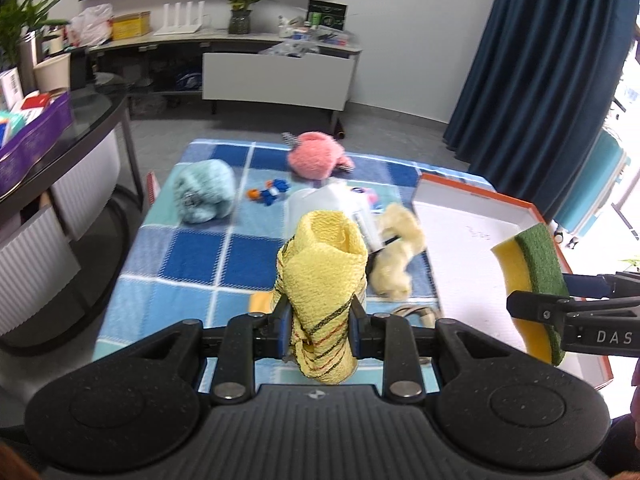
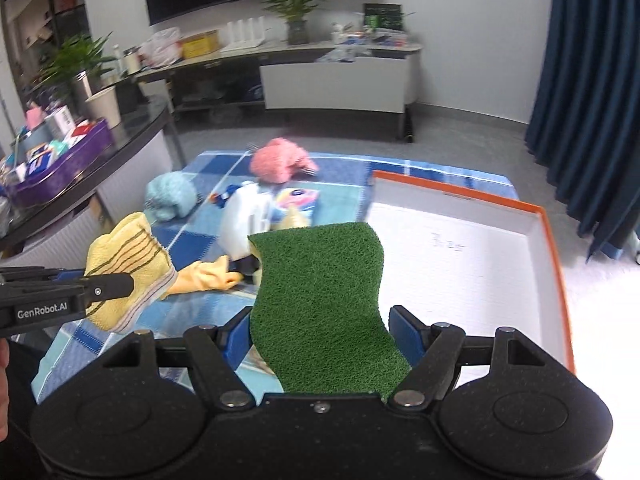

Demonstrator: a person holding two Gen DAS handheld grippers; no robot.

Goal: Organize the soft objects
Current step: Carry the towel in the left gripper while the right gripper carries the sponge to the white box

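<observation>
My left gripper (image 1: 320, 316) is shut on a yellow striped cloth (image 1: 324, 276) and holds it above the blue checked blanket (image 1: 192, 264). It also shows at the left of the right wrist view (image 2: 112, 284) with the cloth (image 2: 128, 260). My right gripper (image 2: 320, 332) is shut on a green-and-yellow sponge (image 2: 320, 304), held by the near left edge of the white box with an orange rim (image 2: 460, 264). In the left wrist view the sponge (image 1: 532, 280) hangs over the box (image 1: 472, 256). A pink plush (image 1: 316, 156), a light blue plush (image 1: 204, 192) and a cream plush (image 1: 396, 252) lie on the blanket.
A white bottle (image 1: 332, 204) and a small blue-orange toy (image 1: 270, 192) lie on the blanket. A dark glass table (image 1: 60, 152) with boxes stands left. A TV bench (image 1: 276, 76) stands at the back, blue curtains (image 1: 540, 60) at the right.
</observation>
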